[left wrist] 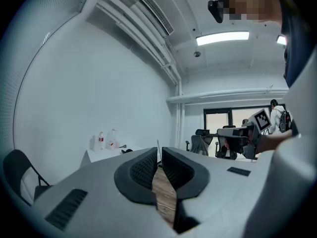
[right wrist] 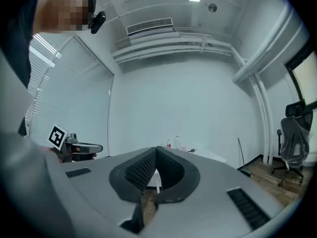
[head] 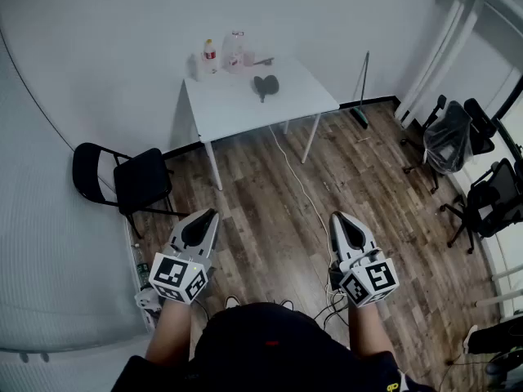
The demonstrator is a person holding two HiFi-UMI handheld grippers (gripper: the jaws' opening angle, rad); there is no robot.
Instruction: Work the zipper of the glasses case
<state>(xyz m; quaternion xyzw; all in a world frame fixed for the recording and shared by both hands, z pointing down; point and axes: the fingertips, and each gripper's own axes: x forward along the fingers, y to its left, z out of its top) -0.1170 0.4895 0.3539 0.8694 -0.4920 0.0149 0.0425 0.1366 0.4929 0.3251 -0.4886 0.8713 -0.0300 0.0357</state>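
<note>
Grippers sit low in the head view, one in each hand, over a wood floor (head: 270,186). Both the left gripper (head: 212,213) and the right gripper (head: 337,216) have their jaws closed together, with nothing between them.

The glasses case (head: 265,85) is a small dark shape on a white table (head: 237,113) far ahead. It lies a little right of the table's middle, nearer the back edge. Bottles (head: 222,55) stand at the table's back left corner.

Only the head view shows the open floor between person and table. That floor is crossed by a pale cable (head: 304,193), with a black folding chair (head: 131,180) at left and office chairs (head: 466,137) at right.

The left gripper view adds windows (left wrist: 218,119) and a ceiling light (left wrist: 223,37). The right gripper view adds slatted blinds (right wrist: 74,83) and a wall air conditioner (right wrist: 148,26).
</note>
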